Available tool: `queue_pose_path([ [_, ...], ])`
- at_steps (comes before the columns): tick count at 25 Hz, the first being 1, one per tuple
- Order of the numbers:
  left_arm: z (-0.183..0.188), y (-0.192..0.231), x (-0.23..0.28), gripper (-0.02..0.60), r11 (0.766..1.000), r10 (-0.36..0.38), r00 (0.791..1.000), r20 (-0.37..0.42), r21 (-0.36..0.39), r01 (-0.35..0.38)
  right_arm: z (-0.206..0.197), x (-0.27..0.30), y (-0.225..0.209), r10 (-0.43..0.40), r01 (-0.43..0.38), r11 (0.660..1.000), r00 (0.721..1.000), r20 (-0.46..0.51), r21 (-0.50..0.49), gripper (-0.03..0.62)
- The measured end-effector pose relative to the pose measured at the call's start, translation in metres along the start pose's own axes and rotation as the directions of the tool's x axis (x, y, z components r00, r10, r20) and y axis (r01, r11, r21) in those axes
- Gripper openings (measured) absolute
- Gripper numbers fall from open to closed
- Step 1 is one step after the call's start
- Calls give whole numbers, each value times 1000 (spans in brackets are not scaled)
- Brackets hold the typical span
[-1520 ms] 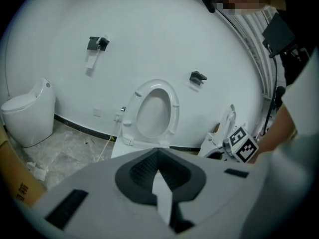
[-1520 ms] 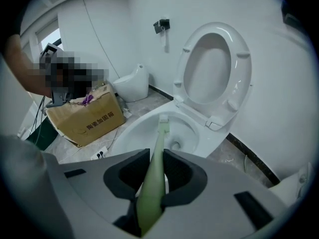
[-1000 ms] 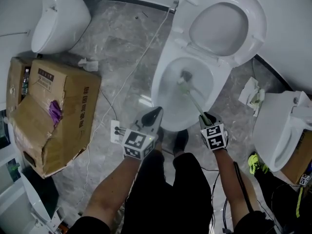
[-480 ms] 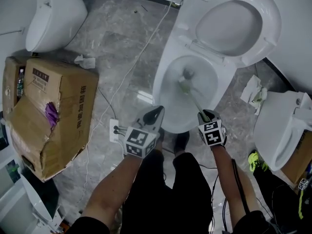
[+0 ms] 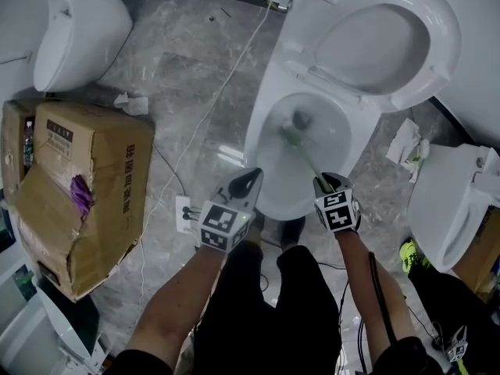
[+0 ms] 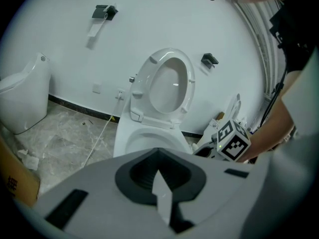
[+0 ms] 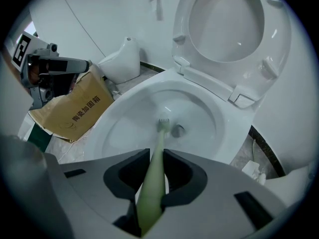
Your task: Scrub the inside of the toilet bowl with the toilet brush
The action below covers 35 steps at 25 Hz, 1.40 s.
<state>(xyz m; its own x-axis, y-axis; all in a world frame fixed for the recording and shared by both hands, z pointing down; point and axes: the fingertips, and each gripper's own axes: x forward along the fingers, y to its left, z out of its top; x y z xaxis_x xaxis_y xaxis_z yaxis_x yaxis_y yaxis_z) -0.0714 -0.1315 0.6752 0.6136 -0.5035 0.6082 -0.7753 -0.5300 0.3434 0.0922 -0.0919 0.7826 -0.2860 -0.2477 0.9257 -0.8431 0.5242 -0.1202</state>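
A white toilet bowl stands open, its seat and lid raised against the wall. My right gripper is shut on the pale green handle of the toilet brush. The brush head sits low inside the bowl beside the drain hole. My left gripper hovers by the bowl's front left rim, jaws together with nothing between them.
A torn cardboard box lies on the marble floor at left. A urinal hangs at upper left, and another white fixture stands at right. A white cable runs across the floor. Crumpled paper lies beside the toilet.
The brush head has shifted a little across the bowl near the drain. Both grippers keep their places and their grip.
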Motion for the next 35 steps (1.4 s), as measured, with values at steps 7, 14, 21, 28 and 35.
queue_pose_path([
  [7, 4, 3, 11, 8, 1000, -14, 1000, -12, 15, 14, 12, 6, -15, -20, 20, 1000, 1000, 7, 20, 92],
  [14, 12, -1, 17, 8, 1000, -17, 1000, -8, 18, 17, 28, 11, -34, -55, 55, 998, 998, 31, 9, 92],
  [21, 10, -9, 21, 8, 999, -28, 1000, -11, 34, 28, 30, 13, -56, -97, 96, 995, 995, 23, 25, 92],
  [28, 9, -20, 21, 8, 999, -23, 1000, 0, 28, 23, 18, 6, -69, -121, 121, 992, 993, -7, 28, 92],
  [35, 5, -31, 17, 8, 1000, -18, 1000, 0, 26, 18, 3, -2, -72, -128, 128, 991, 992, -4, 47, 92],
])
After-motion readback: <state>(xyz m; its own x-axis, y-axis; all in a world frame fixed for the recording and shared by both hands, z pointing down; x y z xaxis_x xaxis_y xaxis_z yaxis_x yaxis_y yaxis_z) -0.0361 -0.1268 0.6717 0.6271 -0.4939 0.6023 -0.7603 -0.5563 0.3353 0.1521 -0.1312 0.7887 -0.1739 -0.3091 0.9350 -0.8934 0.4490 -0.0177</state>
